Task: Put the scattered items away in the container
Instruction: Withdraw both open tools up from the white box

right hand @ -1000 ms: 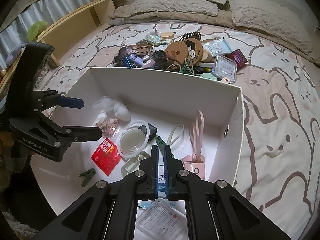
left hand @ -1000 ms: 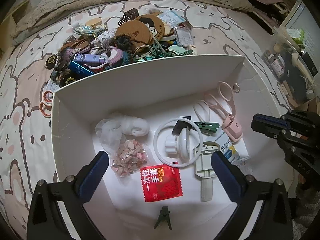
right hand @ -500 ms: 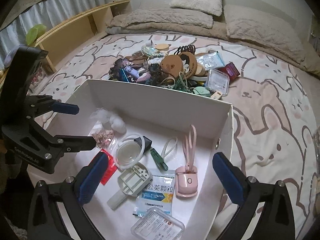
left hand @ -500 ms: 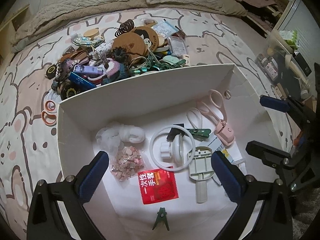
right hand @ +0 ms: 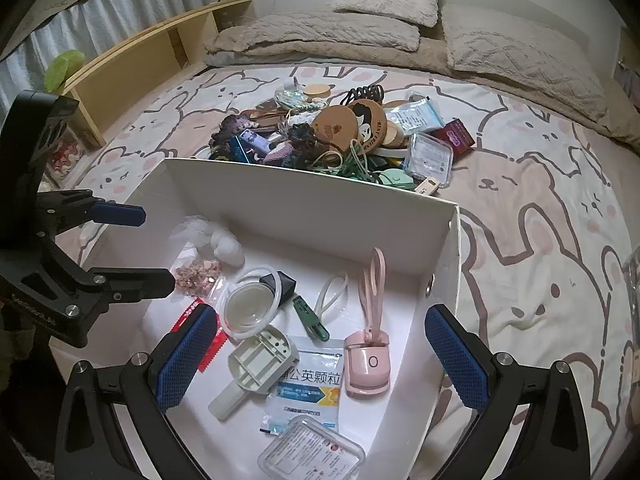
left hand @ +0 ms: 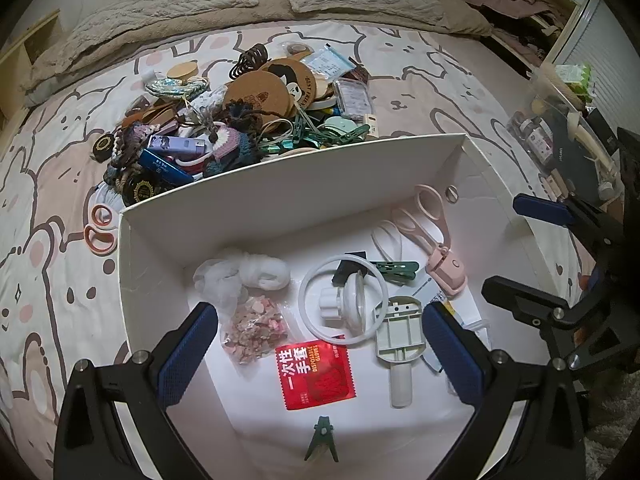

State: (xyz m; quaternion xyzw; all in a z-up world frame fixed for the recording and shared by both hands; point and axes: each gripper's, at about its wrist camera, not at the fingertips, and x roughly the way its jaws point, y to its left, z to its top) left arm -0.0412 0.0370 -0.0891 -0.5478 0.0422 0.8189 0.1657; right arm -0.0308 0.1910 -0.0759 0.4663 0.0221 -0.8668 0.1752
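A white box [left hand: 304, 176] [right hand: 304, 208] sits on the bed and holds several items: a red glove packet [left hand: 316, 374], a white ring [left hand: 344, 300], pink scissors [left hand: 432, 224] and a clear plastic case [right hand: 312, 452]. A pile of scattered items [left hand: 240, 120] [right hand: 332, 136] lies on the bedspread behind the box's far wall. My left gripper [left hand: 320, 356] is open and empty above the box's near side. My right gripper [right hand: 320, 360] is open and empty above the box's right part; it shows at the right in the left wrist view [left hand: 520, 248].
Pillows and a beige blanket [right hand: 400, 28] lie at the head of the bed. A wooden shelf [right hand: 152, 60] runs along the left. A clear bin with bottles [left hand: 560, 120] stands right of the bed. Pink scissors [left hand: 100, 228] lie on the bedspread left of the box.
My right gripper has opened from shut, leaving the clear plastic case lying in the box. Both grippers have drawn back and up from the box.
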